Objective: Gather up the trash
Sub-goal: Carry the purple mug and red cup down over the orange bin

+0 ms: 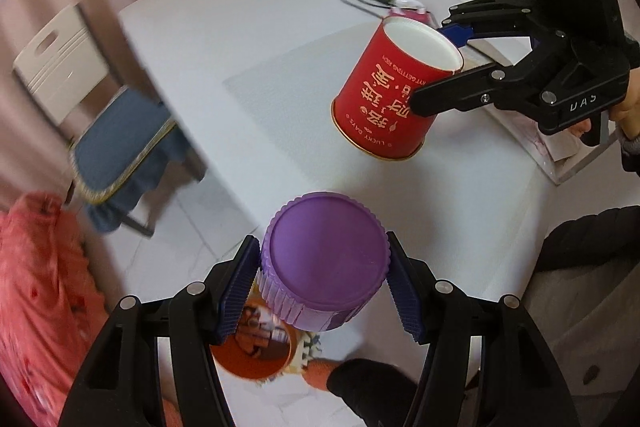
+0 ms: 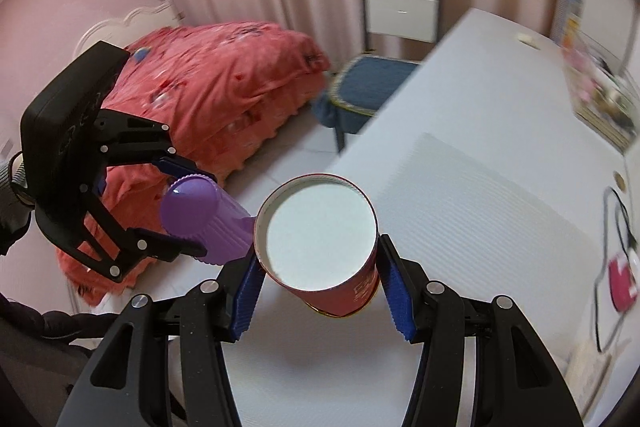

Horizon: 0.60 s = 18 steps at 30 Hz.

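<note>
White surface (image 2: 500,115) beside a pink-curtained room's bed (image 2: 224,87); left gripper (image 1: 324,279) jaws clamp the purple container (image 1: 326,259), right gripper (image 2: 320,287) jaws the red cup (image 2: 320,231), base-up.

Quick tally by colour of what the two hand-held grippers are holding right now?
Red: 1, paper cup in the right hand-held gripper
Purple: 1, ribbed-cap container in the left hand-held gripper
Total: 2
</note>
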Tool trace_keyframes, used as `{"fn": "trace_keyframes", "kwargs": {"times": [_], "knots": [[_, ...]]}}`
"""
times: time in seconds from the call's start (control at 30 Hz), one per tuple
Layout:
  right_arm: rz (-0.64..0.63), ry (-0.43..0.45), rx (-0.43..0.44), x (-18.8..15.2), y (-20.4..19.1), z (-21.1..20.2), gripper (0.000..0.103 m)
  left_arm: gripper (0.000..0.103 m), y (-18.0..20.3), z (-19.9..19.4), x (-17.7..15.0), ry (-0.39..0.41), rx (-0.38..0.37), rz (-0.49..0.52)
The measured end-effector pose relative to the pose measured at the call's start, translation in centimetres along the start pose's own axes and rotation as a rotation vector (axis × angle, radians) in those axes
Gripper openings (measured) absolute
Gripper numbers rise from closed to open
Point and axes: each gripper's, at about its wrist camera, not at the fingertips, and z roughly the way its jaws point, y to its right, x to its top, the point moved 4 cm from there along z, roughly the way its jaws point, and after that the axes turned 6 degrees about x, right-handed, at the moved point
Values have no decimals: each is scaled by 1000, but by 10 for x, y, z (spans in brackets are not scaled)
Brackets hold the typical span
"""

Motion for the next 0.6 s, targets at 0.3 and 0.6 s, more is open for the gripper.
{"fn": "trace_keyframes", "kwargs": {"times": [0.3,0.6], "knots": [[-134,-79,130,37,-80,70,55,64,-46,-18,-69,-44,57,-162],[-187,-191,220,65,-142,179,55,64,-104,6,-126,-93,45,-280]]}}
